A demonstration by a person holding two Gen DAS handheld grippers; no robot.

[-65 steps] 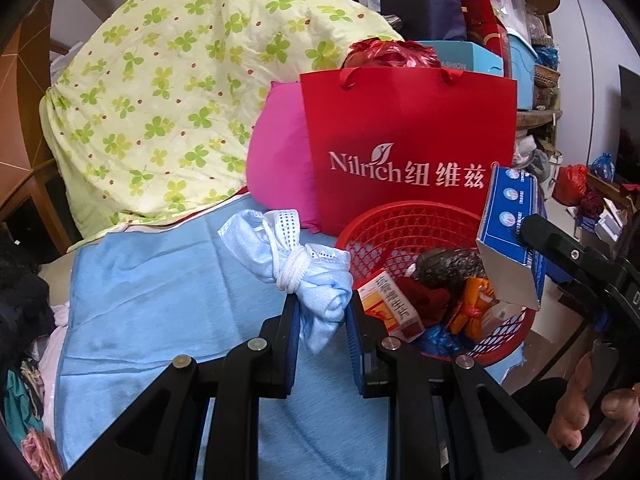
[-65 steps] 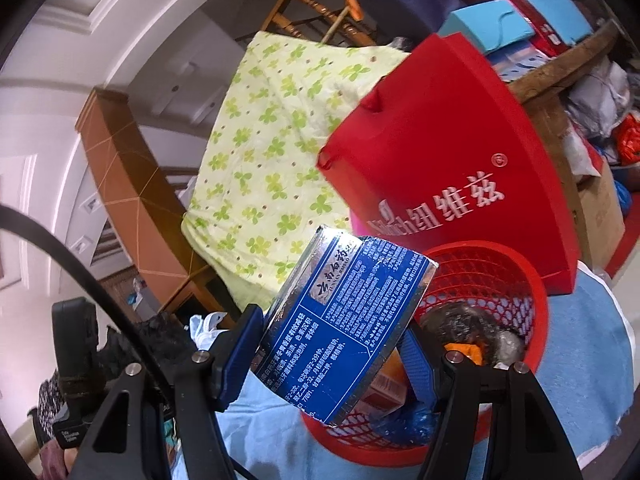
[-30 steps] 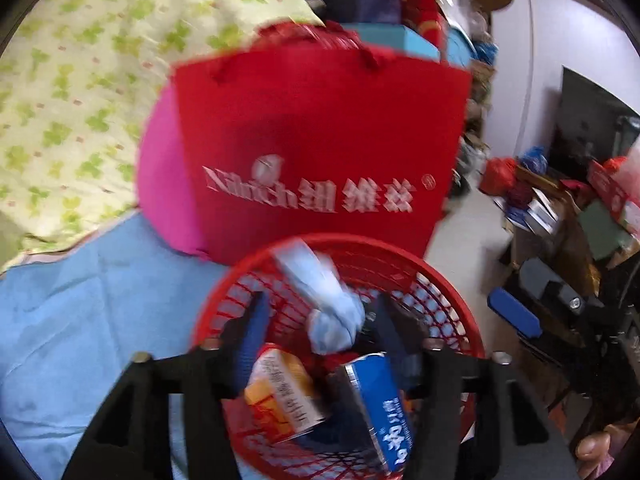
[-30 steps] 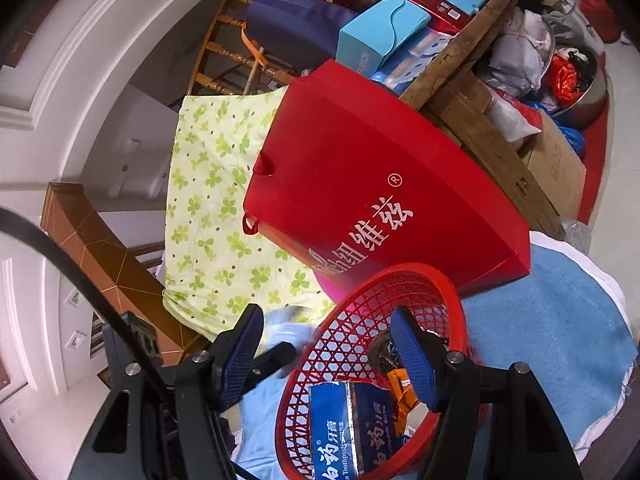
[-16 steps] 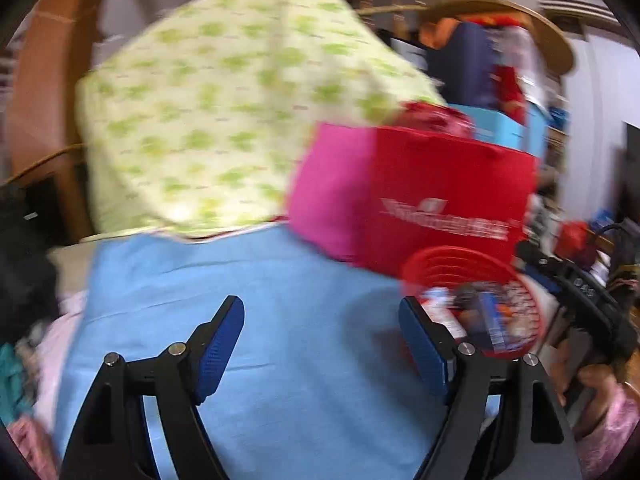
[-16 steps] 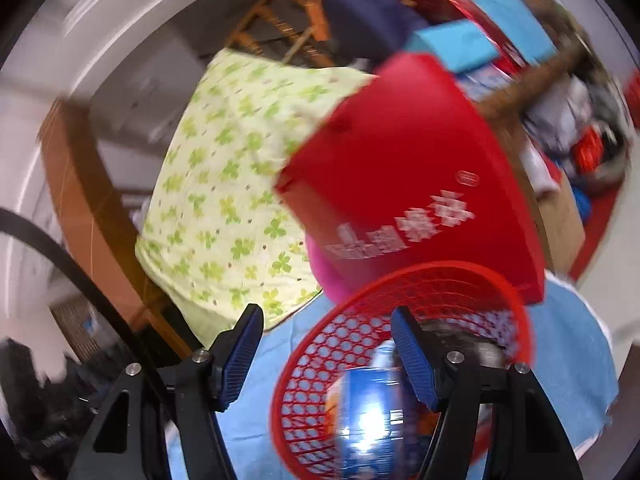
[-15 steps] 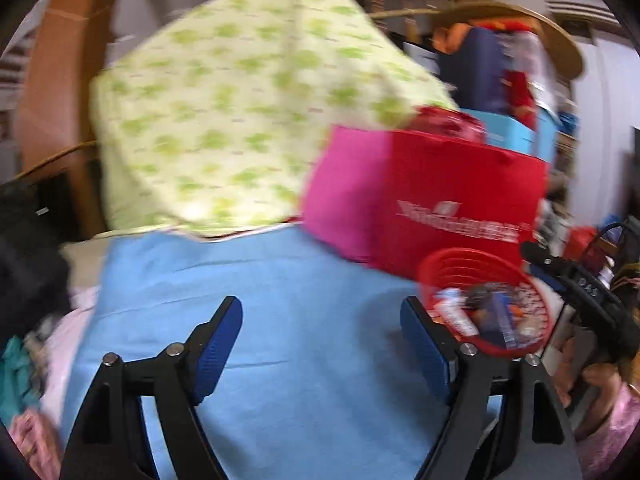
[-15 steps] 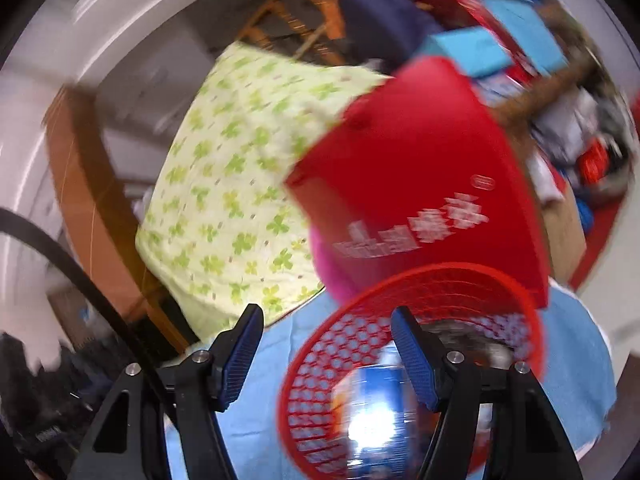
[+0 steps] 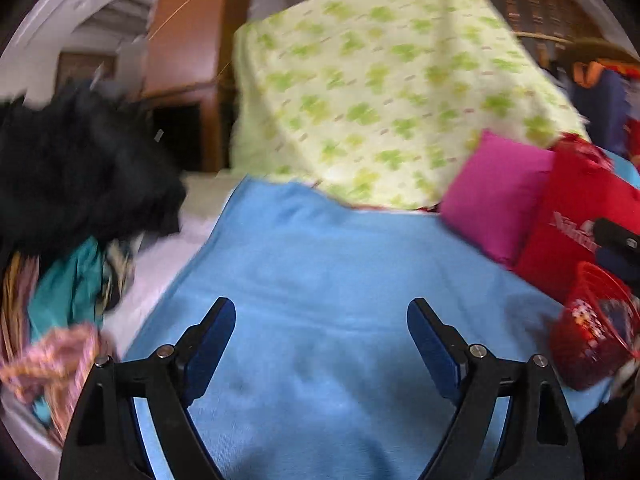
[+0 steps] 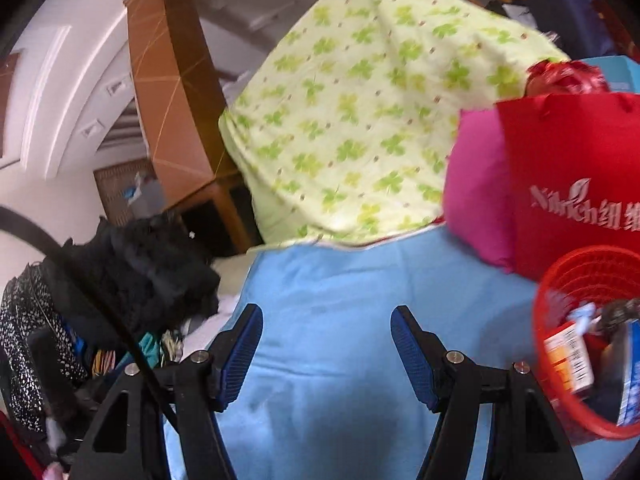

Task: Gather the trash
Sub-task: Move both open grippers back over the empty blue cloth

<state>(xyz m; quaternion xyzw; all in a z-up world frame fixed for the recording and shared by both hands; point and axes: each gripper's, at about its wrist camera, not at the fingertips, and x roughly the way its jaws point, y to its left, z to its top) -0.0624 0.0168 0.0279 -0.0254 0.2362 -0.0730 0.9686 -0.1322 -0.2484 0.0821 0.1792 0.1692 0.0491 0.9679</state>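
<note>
- Since the earlier frames both my tools have let go: the blue carton and the knotted cloth sit in the red basket [image 10: 576, 276], and both views have swung away from it to the left.
- My left tool [image 9: 321, 320] stands with its jaws wide apart and nothing between them, over the blue blanket [image 9: 320, 264].
- My right tool [image 10: 326, 326] is likewise spread wide and holds nothing, above the same blanket.
- Only the right view lets me read the basket's contents: an orange-and-white box [image 10: 568, 360] lies tilted, its long side running from upper left to lower right, and the blue carton [image 10: 632, 380] leans at the right edge, its long side close to upright.
- In the left view the basket is a blurred red shape at the far right edge; its contents I cannot make out.
- The basket stands on the blanket, just in front of the red bag [image 10: 572, 184] and the pink cushion [image 10: 472, 196].
- The left view shows more of the black clothes [image 9: 80, 168] heaped at the left.
</note>
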